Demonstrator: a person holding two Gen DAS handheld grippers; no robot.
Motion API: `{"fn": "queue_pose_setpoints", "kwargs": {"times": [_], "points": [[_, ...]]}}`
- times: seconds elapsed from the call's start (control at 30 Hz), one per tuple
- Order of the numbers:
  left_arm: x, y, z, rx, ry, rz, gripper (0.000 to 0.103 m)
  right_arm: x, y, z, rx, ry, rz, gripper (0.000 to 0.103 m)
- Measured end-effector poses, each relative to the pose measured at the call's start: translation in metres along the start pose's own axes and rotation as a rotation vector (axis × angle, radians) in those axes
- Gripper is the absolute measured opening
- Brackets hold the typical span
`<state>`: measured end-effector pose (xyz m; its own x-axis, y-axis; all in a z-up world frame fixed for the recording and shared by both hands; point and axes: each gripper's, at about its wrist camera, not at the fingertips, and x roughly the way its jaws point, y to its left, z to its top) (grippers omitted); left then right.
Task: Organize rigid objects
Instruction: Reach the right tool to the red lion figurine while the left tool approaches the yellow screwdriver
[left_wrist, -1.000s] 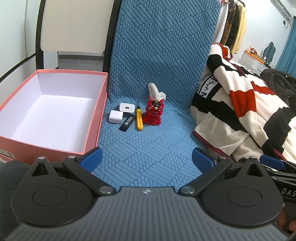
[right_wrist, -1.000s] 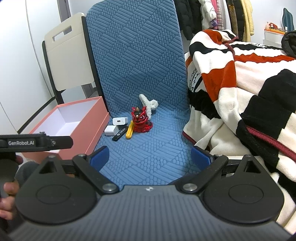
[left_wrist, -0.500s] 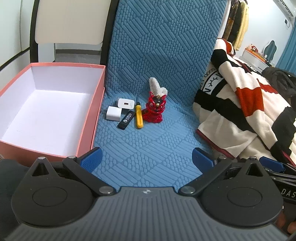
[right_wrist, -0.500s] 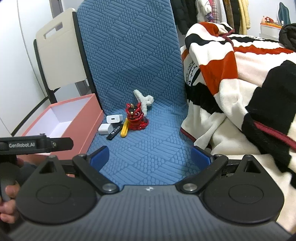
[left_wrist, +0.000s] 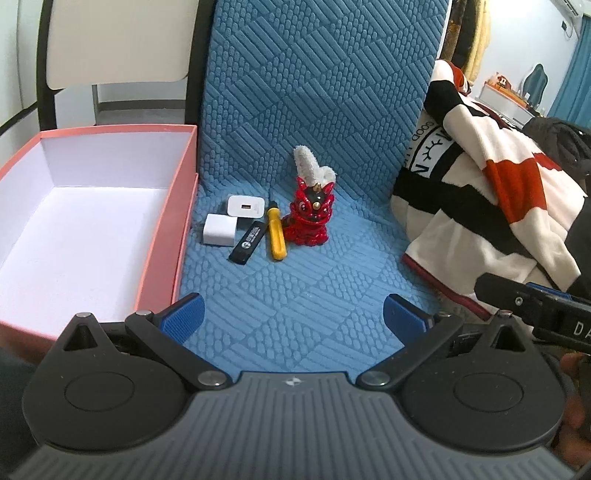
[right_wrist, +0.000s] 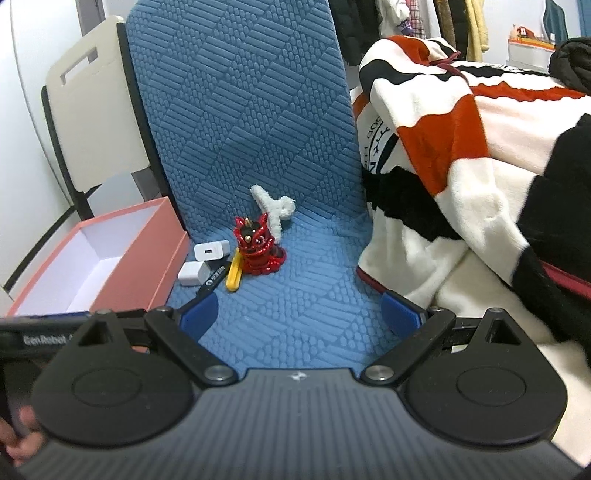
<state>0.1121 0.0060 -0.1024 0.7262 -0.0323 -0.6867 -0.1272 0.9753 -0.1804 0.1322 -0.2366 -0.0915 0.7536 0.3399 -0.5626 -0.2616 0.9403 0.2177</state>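
Left wrist view: the left claw (left_wrist: 293, 314) is spread wide and empty over the blue mat (left_wrist: 295, 280) — figurine (left_wrist: 310, 218), screwdriver (left_wrist: 276, 236), stick (left_wrist: 247, 242) and chargers (left_wrist: 231, 221) lie just beside the box (left_wrist: 162, 236). The right claw (right_wrist: 301, 314) (also empty) gapes too.

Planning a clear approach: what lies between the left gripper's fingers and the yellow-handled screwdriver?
Only bare blue quilted mat lies between the open left gripper and the yellow-handled screwdriver, per the left wrist view.
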Motion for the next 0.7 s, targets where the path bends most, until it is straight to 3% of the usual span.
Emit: {"fn": "queue_pose_setpoints", "kwargs": {"times": [0.27,0.4,0.7], "points": [[0.028,-0.006,0.012,0.053,-0.019,0.036,0.103,0.023,-0.003,0.009,0.041,-0.008,0.001,0.097],[0.042,-0.009,0.016,0.095,-0.021,0.063,0.103,0.028,-0.017,0.014,0.131,-0.063,0.033,0.097],[0.080,-0.002,0.018,0.040,-0.014,0.046,0.103,0.056,-0.018,0.024,0.136,-0.083,0.051,0.096]]}}
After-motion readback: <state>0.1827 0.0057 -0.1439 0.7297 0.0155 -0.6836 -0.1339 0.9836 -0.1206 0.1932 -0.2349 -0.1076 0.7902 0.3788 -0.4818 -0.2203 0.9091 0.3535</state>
